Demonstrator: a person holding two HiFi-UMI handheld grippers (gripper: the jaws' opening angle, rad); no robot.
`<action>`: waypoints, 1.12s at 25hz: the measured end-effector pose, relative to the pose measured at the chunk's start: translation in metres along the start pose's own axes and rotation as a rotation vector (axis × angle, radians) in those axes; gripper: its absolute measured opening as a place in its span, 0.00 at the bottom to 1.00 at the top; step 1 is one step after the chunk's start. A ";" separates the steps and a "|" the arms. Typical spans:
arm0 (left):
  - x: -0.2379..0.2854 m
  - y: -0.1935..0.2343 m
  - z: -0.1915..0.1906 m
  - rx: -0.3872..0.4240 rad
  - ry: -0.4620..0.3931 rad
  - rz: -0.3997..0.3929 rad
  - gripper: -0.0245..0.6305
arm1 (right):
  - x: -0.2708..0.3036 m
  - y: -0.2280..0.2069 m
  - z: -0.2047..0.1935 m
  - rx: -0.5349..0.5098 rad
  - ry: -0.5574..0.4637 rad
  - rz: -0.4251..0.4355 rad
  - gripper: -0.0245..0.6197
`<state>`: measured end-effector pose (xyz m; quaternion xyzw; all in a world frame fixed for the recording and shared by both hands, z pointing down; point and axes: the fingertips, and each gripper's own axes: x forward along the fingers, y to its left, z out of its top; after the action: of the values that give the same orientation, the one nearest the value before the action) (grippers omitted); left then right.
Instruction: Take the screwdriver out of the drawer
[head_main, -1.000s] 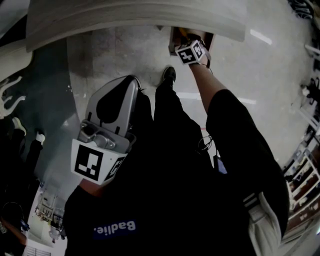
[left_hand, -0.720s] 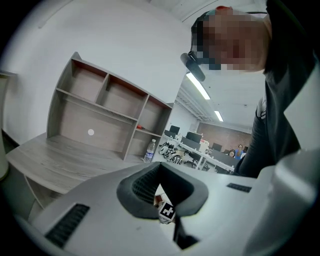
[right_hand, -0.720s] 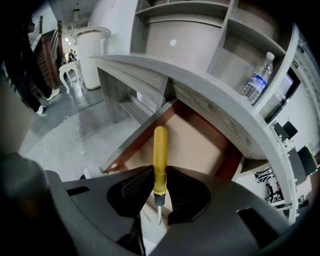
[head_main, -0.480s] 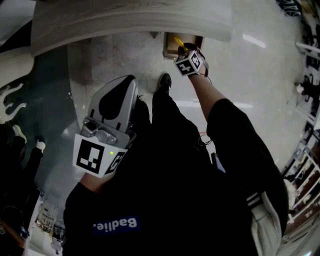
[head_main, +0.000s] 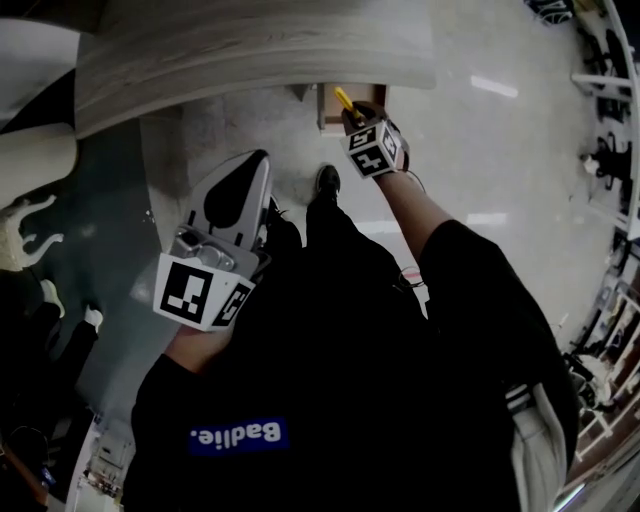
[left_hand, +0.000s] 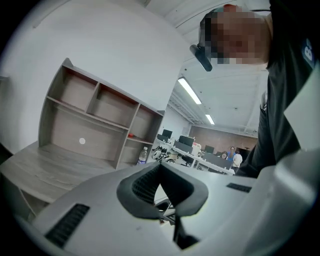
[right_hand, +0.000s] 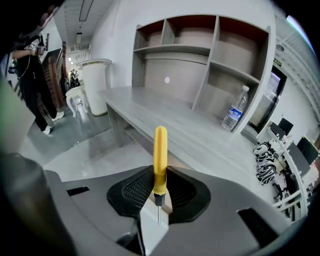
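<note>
The screwdriver (right_hand: 160, 152) has a yellow handle and a thin metal tip, and stands upright between the black pads (right_hand: 136, 190) of my right gripper (right_hand: 160, 189), which is shut on the handle. In the head view the right gripper (head_main: 358, 118) holds the screwdriver (head_main: 344, 100) just above the open wooden drawer (head_main: 328, 108) under the grey desk (head_main: 250, 50). My left gripper (head_main: 243, 168) hangs lower left, away from the drawer. In its own view the left gripper (left_hand: 161, 171) has its pads together with nothing between them.
A shelf unit (right_hand: 200, 50) stands on the desk (right_hand: 200, 135) with a water bottle (right_hand: 234, 116) beside it. A white bin (right_hand: 92, 85) and a standing person (right_hand: 30, 75) are at the left. My own shoe (head_main: 326, 180) is below the drawer.
My right gripper has risen out of the drawer with the screwdriver, whose yellow handle now shows above the drawer front. The left gripper has lifted slightly.
</note>
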<state>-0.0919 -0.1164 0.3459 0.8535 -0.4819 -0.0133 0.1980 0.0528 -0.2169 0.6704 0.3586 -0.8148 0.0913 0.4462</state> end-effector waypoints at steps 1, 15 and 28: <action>0.000 -0.001 0.002 0.003 -0.004 -0.008 0.03 | -0.007 0.001 0.005 0.004 -0.013 0.001 0.19; -0.003 -0.017 0.010 0.024 -0.005 -0.116 0.03 | -0.105 0.016 0.081 0.072 -0.227 0.038 0.19; -0.002 -0.032 0.012 0.029 -0.004 -0.191 0.03 | -0.187 0.040 0.137 0.196 -0.429 0.130 0.19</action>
<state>-0.0694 -0.1039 0.3233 0.8983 -0.3989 -0.0268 0.1825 0.0003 -0.1584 0.4488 0.3581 -0.8996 0.1204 0.2189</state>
